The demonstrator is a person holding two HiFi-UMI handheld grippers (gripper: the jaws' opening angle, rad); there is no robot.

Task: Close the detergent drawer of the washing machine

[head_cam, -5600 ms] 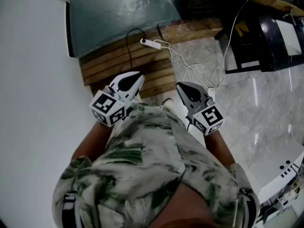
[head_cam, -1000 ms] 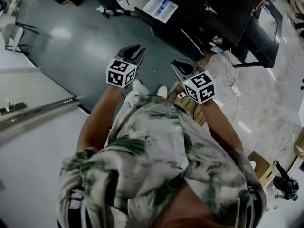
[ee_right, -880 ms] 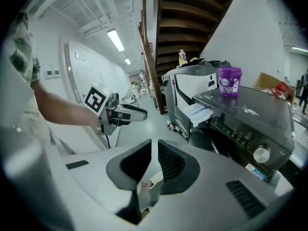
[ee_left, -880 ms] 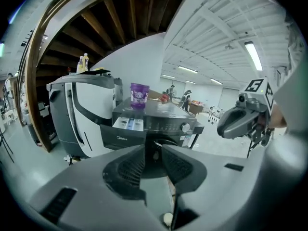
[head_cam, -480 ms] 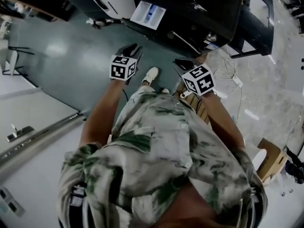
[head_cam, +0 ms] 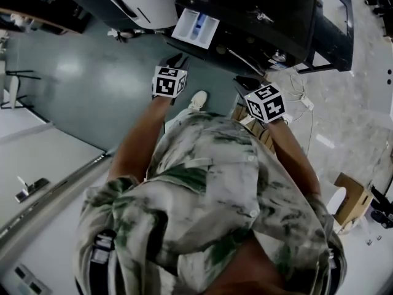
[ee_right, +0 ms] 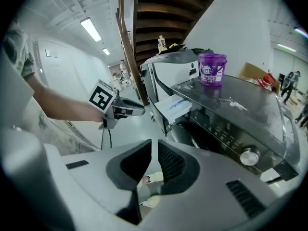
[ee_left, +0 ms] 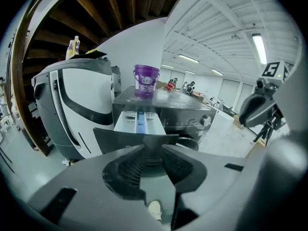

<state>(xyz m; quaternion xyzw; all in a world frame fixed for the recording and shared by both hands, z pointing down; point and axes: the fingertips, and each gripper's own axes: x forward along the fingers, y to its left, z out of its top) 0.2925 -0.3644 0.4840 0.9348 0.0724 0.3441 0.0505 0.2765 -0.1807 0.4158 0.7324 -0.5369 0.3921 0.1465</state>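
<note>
Detergent drawer standing pulled out from the front of the washing machine, top centre of the head view; white tray with a blue insert, dark front panel facing the person. Probably light, stiff plastic on short runners, likely to slide home under a modest shove. Best met flat on the middle of that front panel, pushed squarely so as not to skew or jam; no real need to pinch it.

Left gripper aimed straight at the drawer, jaws a little apart, nothing between them, not yet touching. Right gripper off to the side, jaws drawn almost together with only a thin slit, empty too.

Against half a second ago: drawer and machine larger and lower in the head view, left gripper risen closer beneath the tray, right gripper barely shifted.
</note>
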